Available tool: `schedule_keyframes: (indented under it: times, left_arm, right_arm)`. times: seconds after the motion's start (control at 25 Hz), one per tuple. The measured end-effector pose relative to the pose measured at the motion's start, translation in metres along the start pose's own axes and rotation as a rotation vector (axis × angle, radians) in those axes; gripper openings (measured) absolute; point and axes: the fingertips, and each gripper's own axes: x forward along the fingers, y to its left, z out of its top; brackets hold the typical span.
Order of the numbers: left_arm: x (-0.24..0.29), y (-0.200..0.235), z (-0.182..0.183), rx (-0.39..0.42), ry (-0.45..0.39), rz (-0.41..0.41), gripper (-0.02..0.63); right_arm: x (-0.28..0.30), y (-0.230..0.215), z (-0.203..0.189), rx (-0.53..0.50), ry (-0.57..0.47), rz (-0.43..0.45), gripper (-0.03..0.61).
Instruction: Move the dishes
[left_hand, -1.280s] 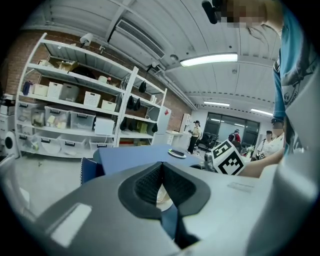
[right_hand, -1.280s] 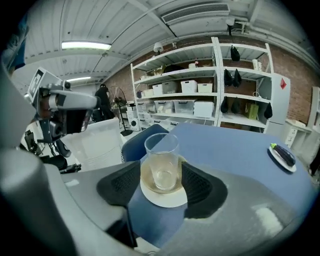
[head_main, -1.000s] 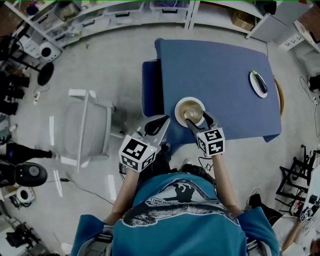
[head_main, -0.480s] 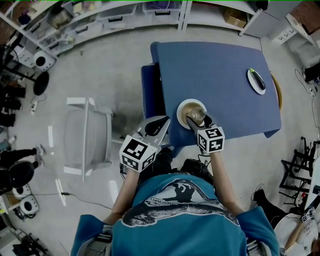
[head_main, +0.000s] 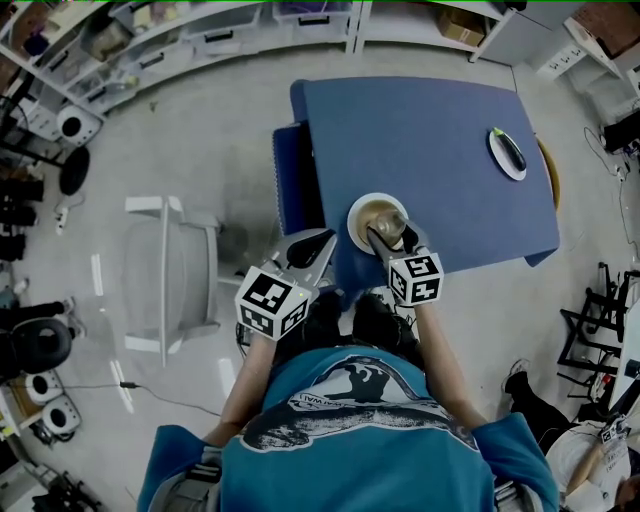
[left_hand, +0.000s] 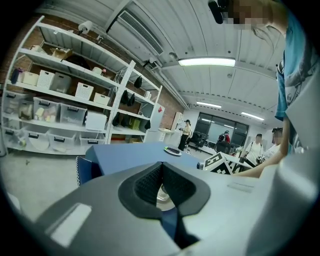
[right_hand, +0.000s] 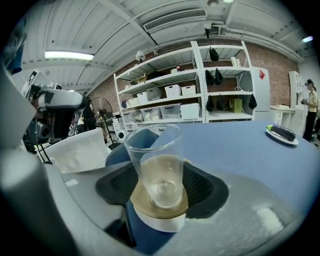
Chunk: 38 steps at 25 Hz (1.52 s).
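The glass (right_hand: 152, 150) on the plate (right_hand: 160, 221) was squeezed between the jaws of the right gripper (right_hand: 160, 170), which had just been closing; the jaws of the left gripper (left_hand: 161, 165) were pressed together, empty

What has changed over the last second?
The fingers of the right gripper have just been closing round the glass, which stands between them on its plate; they now seem to press its sides. The glass, plate, shut left gripper and far dish stayed put.
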Motion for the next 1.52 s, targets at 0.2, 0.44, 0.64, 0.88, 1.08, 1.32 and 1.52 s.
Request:
schedule_keyframes:
  times: [0.2, 0.44, 0.64, 0.88, 1.08, 1.32, 1.52]
  left_arm:
    - [0.013, -0.007, 0.003, -0.014, 0.005, 0.018, 0.013]
    - [0.022, -0.010, 0.009, -0.026, -0.004, 0.073, 0.014]
    - [0.032, -0.008, 0.013, -0.029, -0.010, 0.112, 0.012]
    - [0.052, -0.018, 0.016, -0.022, 0.003, 0.119, 0.013]
    - [0.064, -0.022, 0.021, -0.014, 0.003, 0.131, 0.013]
    - [0.068, -0.020, 0.023, -0.010, 0.015, 0.161, 0.014]
    - [0.068, -0.019, 0.022, -0.011, 0.025, 0.181, 0.012]
  right_arm:
    - [-0.002, -0.006, 0.003, 0.063, -0.008, 0.007, 0.276]
    - [-0.019, -0.012, 0.019, 0.138, -0.044, 0.109, 0.275]
    - [-0.034, -0.027, 0.058, 0.109, -0.125, 0.140, 0.275]
    - [-0.056, -0.087, 0.085, 0.072, -0.181, 0.044, 0.275]
    - [-0.074, -0.154, 0.075, 0.094, -0.174, -0.088, 0.275]
    - [-0.081, -0.223, 0.036, 0.126, -0.108, -0.219, 0.275]
    - [-0.074, -0.253, 0.004, 0.117, -0.035, -0.262, 0.275]
